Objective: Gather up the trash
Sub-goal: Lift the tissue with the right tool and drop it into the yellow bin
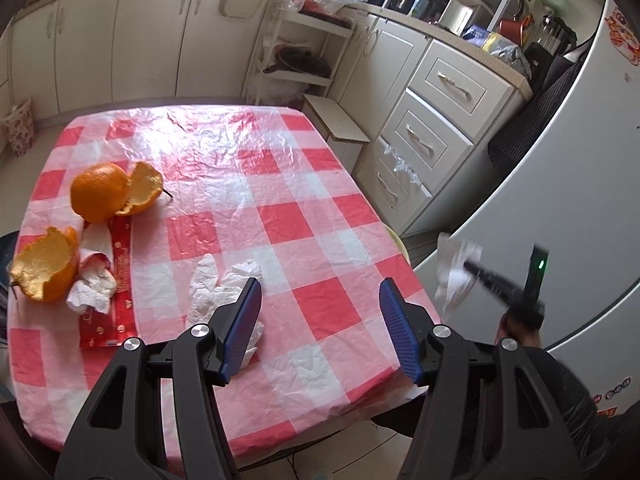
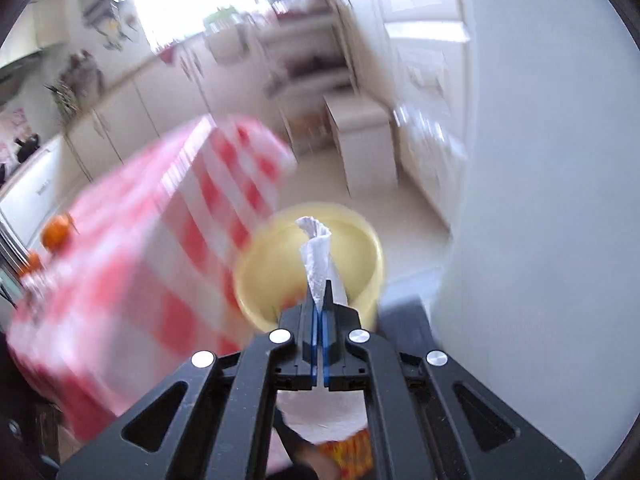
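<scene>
Right gripper (image 2: 320, 300): black two-finger tool with blue pads, jaws closed tight, pinching a twisted white paper tissue (image 2: 316, 256). Also visible from the left wrist view, blurred, off the table's right edge in front of the white fridge door (image 1: 580, 200).
Held tissue: sticks up past the fingertips; more of it bulges below the jaws. In the right wrist view it lines up over the round pale-yellow plastic bin (image 2: 272, 264).
Yellow bin: on the floor just beside the table corner. Something red-orange shows inside near the rim; too blurred to identify.
Left gripper (image 1: 320, 292): same black frame, blue ribbed pads, jaws partly open, nothing between them. Hangs over the near edge of the table, tilted down.
Table (image 1: 280, 184): covered in a crinkled red-and-white checked plastic cloth.
Trash on table, left side: two orange peel halves, one cupped piece (image 1: 44, 266) at the near-left edge, one split shell (image 1: 108, 192) further back.
Red wrapper (image 1: 116, 280): flat red printed strip, lying between the peels and the table centre, with a crumpled white-and-pink napkin (image 1: 94, 280) on top of it.
Crumpled white paper towel (image 1: 216, 284): near edge, partly behind the left gripper's left finger; contact unclear.
Right wrist view: heavy motion blur everywhere except the tool and tissue.
</scene>
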A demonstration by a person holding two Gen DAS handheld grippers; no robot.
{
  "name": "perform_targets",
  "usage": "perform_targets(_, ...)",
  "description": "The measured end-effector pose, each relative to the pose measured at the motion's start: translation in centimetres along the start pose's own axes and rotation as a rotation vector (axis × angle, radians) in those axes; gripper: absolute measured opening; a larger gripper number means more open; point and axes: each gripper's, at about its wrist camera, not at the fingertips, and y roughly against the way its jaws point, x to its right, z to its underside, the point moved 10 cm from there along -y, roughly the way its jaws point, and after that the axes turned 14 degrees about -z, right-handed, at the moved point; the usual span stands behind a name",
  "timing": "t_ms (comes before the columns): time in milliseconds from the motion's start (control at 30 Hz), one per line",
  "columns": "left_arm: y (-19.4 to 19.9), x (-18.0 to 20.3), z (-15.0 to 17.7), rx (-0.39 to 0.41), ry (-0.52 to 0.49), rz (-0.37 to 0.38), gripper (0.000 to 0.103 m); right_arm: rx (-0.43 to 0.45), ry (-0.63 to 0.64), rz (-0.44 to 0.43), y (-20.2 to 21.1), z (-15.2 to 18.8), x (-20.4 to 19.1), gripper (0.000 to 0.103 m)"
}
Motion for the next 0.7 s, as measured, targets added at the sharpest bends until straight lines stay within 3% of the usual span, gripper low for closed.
perform_targets(100,1.3,-1.6,0.2,0.012,0.014,-0.024,0.058,0.031,0.067,-0.005,-1.6,-4.3,-1.4,0.002)
perform_targets(200,1.9,-4.0,1.0,0.001,0.039,-0.067,0.058,0.007,0.107,0.022,-4.0,-6.1,-1.8,0.002)
perform_targets(300,2.2,-6.9,2.3,-0.025,0.076,-0.111,0.058,-0.091,0.107,0.053,-8.7,-6.7,-1.0,0.002)
perform_targets(400,2.4,-9.3,3.6,-0.046,0.108,-0.146,0.059,-0.307,0.051,0.07,-13.1,-4.7,0.5,0.003)
perform_targets(433,2.5,-10.0,3.9,-0.05,0.115,-0.155,0.059,-0.363,0.026,0.078,-13.8,-3.9,1.0,0.005)
perform_targets(467,2.6,-10.6,4.0,-0.048,0.12,-0.165,0.059,-0.383,0.019,0.083,-13.6,-3.8,1.2,0.018)
perform_targets(500,2.7,-11.0,4.1,-0.045,0.123,-0.174,0.059,-0.377,0.027,0.085,-13.1,-4.3,0.8,0.032)
perform_targets(567,2.9,-12.3,3.9,-0.031,0.136,-0.194,0.059,-0.324,0.06,0.066,-11.1,-6.4,-1.1,0.044)
perform_targets(700,2.9,-15.2,3.3,-0.014,0.184,-0.248,0.06,-0.255,0.092,-0.016,-7.1,-9.8,-6.1,0.048)
